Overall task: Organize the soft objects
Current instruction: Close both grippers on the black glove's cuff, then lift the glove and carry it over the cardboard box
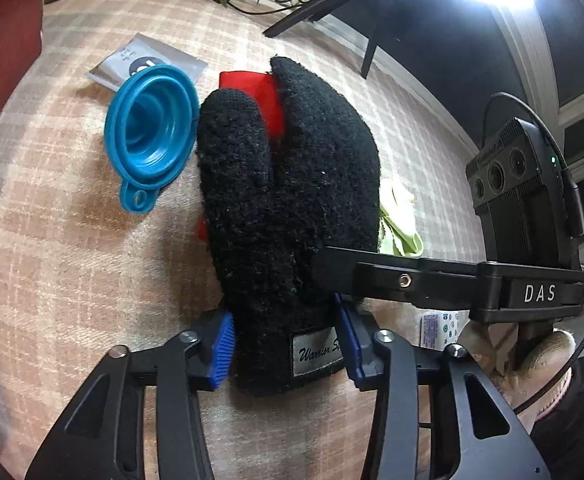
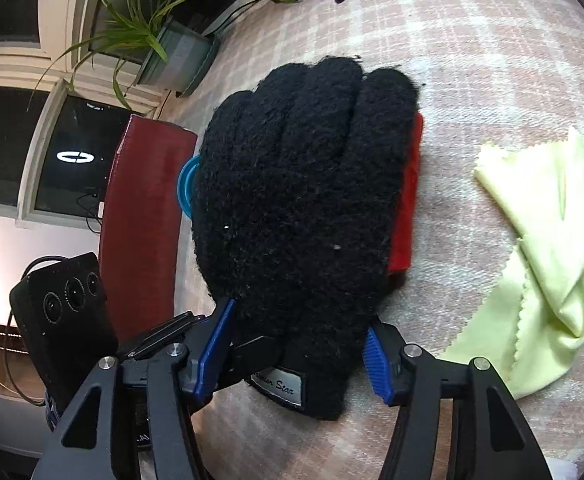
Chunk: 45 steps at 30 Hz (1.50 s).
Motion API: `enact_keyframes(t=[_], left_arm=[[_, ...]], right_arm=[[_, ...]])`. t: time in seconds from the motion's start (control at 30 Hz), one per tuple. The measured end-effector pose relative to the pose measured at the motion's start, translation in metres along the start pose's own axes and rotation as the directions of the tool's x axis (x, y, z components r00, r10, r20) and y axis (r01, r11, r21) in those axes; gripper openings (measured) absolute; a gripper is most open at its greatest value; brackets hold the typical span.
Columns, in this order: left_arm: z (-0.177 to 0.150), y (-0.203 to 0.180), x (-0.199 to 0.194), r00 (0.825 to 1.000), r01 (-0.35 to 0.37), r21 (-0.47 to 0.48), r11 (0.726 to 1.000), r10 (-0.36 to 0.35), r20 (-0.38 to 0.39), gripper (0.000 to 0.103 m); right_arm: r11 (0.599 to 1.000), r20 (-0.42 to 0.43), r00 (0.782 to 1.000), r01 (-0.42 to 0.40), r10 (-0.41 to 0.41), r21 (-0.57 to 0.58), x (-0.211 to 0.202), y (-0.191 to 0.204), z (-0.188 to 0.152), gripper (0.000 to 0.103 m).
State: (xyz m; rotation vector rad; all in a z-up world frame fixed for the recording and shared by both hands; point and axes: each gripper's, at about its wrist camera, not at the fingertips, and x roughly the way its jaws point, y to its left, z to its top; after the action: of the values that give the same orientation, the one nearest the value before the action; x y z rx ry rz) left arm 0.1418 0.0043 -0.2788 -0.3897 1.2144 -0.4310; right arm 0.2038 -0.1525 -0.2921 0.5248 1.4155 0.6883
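Observation:
A black knitted glove (image 1: pixel 288 200) lies flat on the checked cloth, its cuff label toward me. My left gripper (image 1: pixel 286 346) is shut on the cuff, with a blue pad pressed against each side. From the other side my right gripper (image 2: pixel 298 350) is shut on the same glove (image 2: pixel 304 200) just above the cuff, pads touching both edges. A red cloth (image 1: pixel 270 94) lies under the glove and pokes out between thumb and fingers; its edge (image 2: pixel 406 208) shows along the glove's right. A pale green cloth (image 2: pixel 548 248) lies crumpled to the right.
A blue collapsible funnel (image 1: pixel 152 132) lies left of the glove, a grey packet (image 1: pixel 132 60) behind it. A dark red box (image 2: pixel 144 220) stands at the left in the right wrist view, with a potted plant (image 2: pixel 180 56) behind. Cables and a black stand (image 1: pixel 324 4) are at the back.

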Motion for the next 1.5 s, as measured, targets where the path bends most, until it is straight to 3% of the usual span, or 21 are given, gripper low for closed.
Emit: enact_keyframes(t=[0.07,0.2,0.4,0.97,1.23,1.5], left_arm=[[0.001,-0.002,0.001,1.000,-0.002,0.017,1.000,0.002,0.004,0.037],[-0.001,-0.006,-0.002,1.000,-0.001,0.050,0.999,0.000,0.015,0.032],[-0.009,-0.016,-0.009,1.000,-0.003,0.094,0.996,0.000,0.029,0.028],[-0.036,-0.041,-0.057,0.995,0.043,0.156,0.987,-0.057,0.088,0.028],[-0.040,-0.044,-0.106,0.981,0.035,0.188,0.982,-0.069,0.180,0.028],[-0.045,-0.016,-0.164,0.958,-0.001,0.161,0.987,-0.045,0.282,0.028]], right_arm=[[1.000,-0.001,1.000,-0.008,0.008,-0.003,0.002,0.004,0.001,0.054],[1.000,0.002,1.000,-0.001,0.001,-0.015,0.005,0.010,0.000,0.039],[1.000,0.014,1.000,0.006,-0.006,-0.027,0.000,0.018,-0.004,0.031],[0.998,0.060,0.998,-0.005,0.009,-0.069,-0.038,0.047,-0.039,0.027],[0.990,0.111,0.993,-0.011,0.027,-0.138,-0.059,0.093,-0.046,0.027],[0.972,0.127,0.990,-0.030,0.061,-0.232,-0.053,0.154,-0.047,0.027]])
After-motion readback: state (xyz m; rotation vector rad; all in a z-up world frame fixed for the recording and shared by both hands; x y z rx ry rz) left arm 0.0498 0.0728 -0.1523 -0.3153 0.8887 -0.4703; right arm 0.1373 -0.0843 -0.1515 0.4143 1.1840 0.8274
